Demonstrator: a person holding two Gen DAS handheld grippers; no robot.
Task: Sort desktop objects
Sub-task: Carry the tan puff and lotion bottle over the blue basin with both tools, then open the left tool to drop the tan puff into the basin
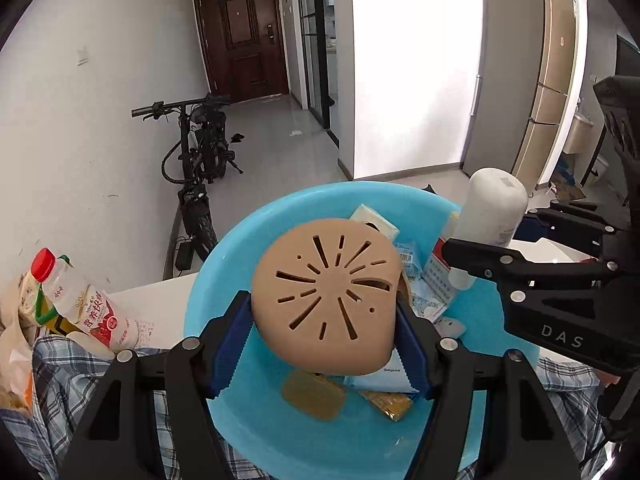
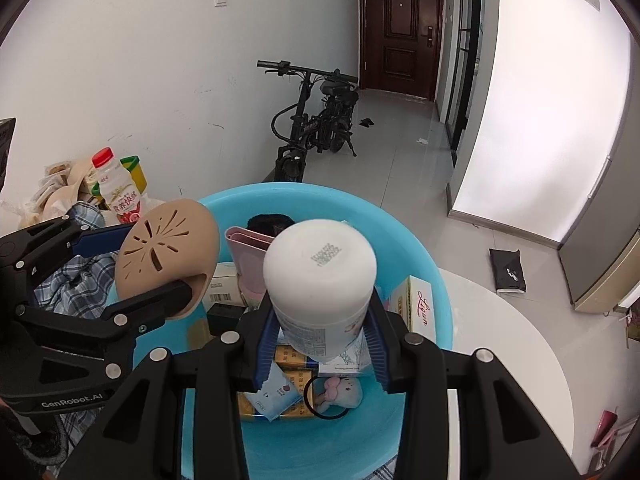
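Note:
My left gripper (image 1: 326, 354) is shut on a tan slotted slipper (image 1: 326, 292), held above a blue plastic basin (image 1: 224, 272). In the right wrist view the same slipper (image 2: 168, 264) hangs at the left over the basin's rim (image 2: 436, 276). My right gripper (image 2: 322, 350) is shut on a white bottle (image 2: 320, 292), its base toward the camera, also above the basin; the bottle (image 1: 490, 216) shows at the right in the left wrist view. In the basin lie several small packets, a pink case (image 2: 246, 260), a white box (image 2: 420, 308) and a small plush toy (image 2: 340, 394).
A red-capped drink bottle (image 1: 86, 304) stands left of the basin among bags and a plaid cloth (image 1: 52, 392). The basin sits on a white round table (image 2: 508, 344). An electric bike (image 2: 316, 120) is parked by the wall beyond.

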